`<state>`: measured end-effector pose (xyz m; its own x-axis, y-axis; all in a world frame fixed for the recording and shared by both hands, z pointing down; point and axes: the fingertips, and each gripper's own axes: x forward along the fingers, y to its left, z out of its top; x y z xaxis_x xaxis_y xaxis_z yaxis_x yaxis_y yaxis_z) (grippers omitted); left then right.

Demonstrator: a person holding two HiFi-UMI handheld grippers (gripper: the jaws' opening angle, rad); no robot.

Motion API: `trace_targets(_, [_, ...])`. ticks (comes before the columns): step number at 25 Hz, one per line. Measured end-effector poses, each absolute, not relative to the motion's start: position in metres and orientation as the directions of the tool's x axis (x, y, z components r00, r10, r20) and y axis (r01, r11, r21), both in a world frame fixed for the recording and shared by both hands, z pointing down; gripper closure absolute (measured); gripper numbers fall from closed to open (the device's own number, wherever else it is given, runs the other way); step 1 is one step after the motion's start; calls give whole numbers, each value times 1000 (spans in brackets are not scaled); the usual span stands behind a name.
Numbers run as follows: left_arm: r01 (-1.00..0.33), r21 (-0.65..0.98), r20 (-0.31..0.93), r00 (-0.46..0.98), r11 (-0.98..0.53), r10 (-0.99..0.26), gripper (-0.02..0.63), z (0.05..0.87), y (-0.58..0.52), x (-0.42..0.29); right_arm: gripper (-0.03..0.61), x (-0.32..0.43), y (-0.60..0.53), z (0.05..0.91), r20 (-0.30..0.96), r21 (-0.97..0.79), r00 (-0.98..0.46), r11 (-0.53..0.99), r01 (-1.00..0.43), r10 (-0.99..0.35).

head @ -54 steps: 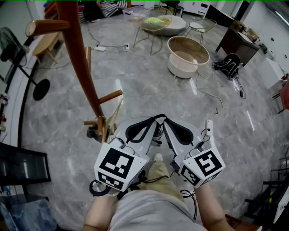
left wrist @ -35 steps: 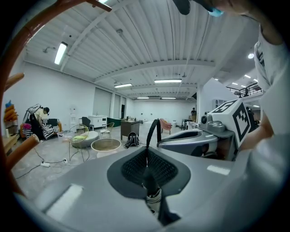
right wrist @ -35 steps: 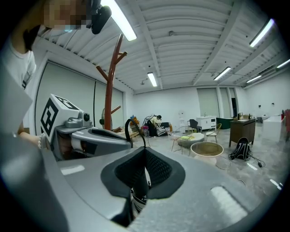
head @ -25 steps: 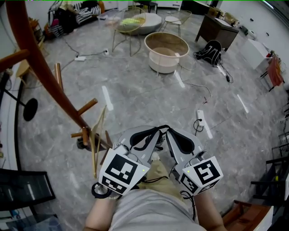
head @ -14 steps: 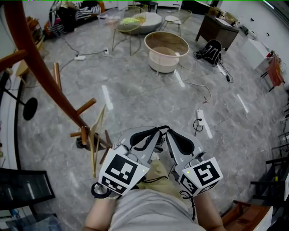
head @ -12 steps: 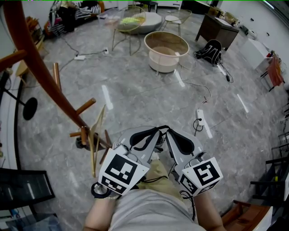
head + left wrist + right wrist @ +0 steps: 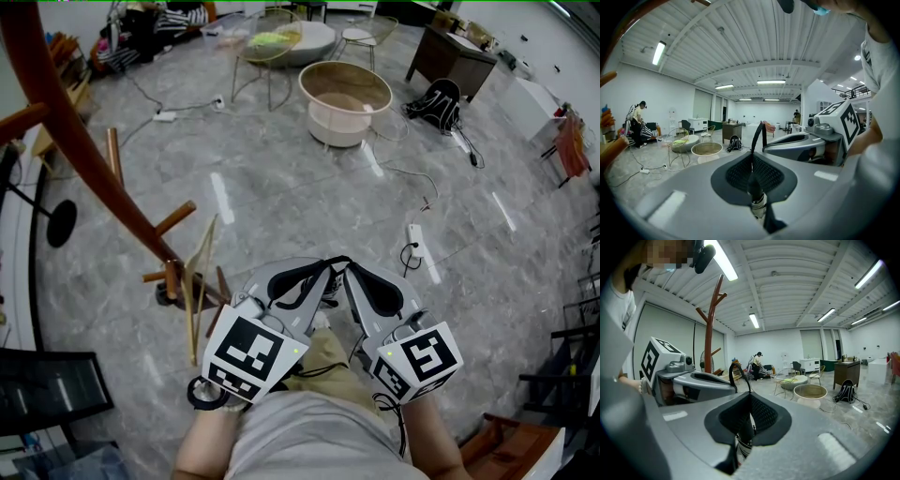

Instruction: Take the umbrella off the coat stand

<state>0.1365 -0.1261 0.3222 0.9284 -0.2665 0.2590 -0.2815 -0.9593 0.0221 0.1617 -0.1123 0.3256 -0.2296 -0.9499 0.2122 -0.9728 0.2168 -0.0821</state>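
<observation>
Umbrella [image 7: 758, 205]: folded, clear of the coat stand [image 7: 80, 141], held by my left gripper [image 7: 752, 157] and right gripper [image 7: 749, 401], both pairs of jaws closed on it; probably light, cloth soft; grip the stiff core.

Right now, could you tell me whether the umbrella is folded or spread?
Folded: the umbrella is a narrow bundle, clamped by both the left gripper and the right gripper.

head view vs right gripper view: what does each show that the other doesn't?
Only head view: power strip on the floor, and the base of the coat stand. Only right gripper view: ceiling lights, and the right claw shut on the umbrella, seen close. Both: the stand's trunk, round table, backpack.
</observation>
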Motion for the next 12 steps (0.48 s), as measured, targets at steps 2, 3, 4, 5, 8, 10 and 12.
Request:
trace_targets(2, [-285,23,257,928,-958,-270,595,322,-127,136,574,161,-113,325,209,-78,-232,220,-972,-950])
trace_targets(3, [-287,24,256,928,-958,-272,595,322,-127,136,574,161,-113,325,207,-78,-233,222,-972,-950])
trace_targets(4, [-288,24,255,928,-957,-273,595,322,-128,136,574,161,-113,326,206,-78,-235,224,-972,-950])
trace_targets(5, [-289,25,255,927,-957,-274,595,322,-128,136,574,160,-114,326,206,-77,-237,226,-971,-949])
trace_targets(8, [-291,26,255,927,-956,-275,595,323,-128,134,574,159,-114,326,211,-74,-240,229,-971,-948])
trace_targets(10, [-292,25,256,926,-956,-276,595,323,-128,133,574,158,-114,327,213,-75,-240,229,-971,-947])
trace_targets(12, [-293,26,256,926,-956,-277,595,323,-128,133,574,158,-114,327,214,-75,-240,229,-970,-947])
